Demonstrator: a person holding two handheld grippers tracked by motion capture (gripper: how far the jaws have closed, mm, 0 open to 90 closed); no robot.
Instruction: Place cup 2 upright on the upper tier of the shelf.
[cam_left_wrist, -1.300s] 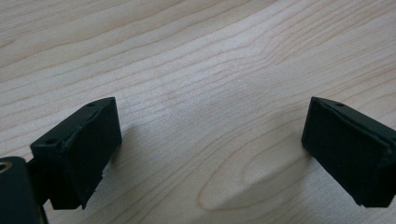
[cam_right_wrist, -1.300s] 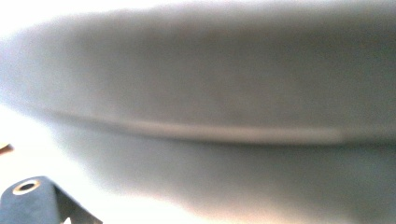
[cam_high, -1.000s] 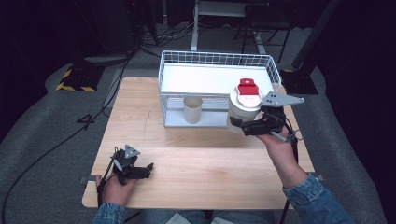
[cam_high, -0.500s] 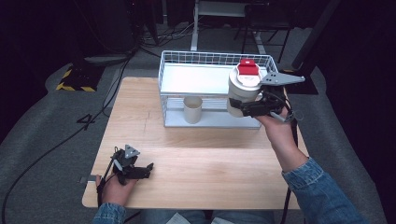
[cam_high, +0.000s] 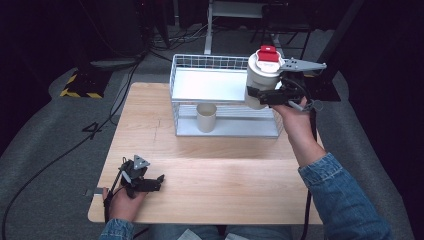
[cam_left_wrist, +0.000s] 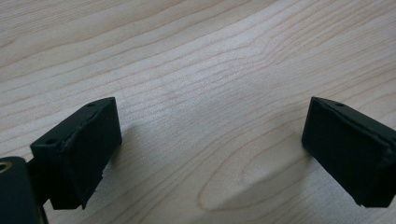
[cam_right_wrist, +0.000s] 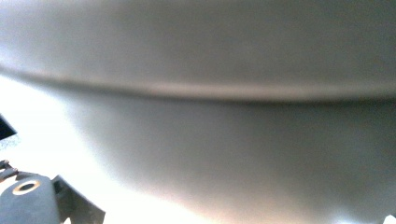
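One white tub (cam_high: 261, 82) with a red lid is clamped in your right gripper (cam_high: 270, 95) over the wire rack's (cam_high: 200, 65) right end, so lower it slowly and level onto the top shelf, while your left gripper (cam_high: 150, 182) rests wide apart near the table's (cam_high: 225, 165) front left corner.

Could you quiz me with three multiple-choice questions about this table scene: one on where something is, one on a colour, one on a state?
1. Where is the beige cup?
A. On the lower level of the wire rack
B. In the left gripper
C. On the floor

2. What colour is the lid of the white container?
A. Blue
B. Red
C. Green

3. How is the left gripper?
A. Shut on a cup
B. Open, holding nothing
C. Shut on a cable

Answers: 1 A, the cup stands under the rack's white shelf. 2 B, a red lid tops the container held by the right gripper. 3 B, its jaws stand apart over bare table wood.
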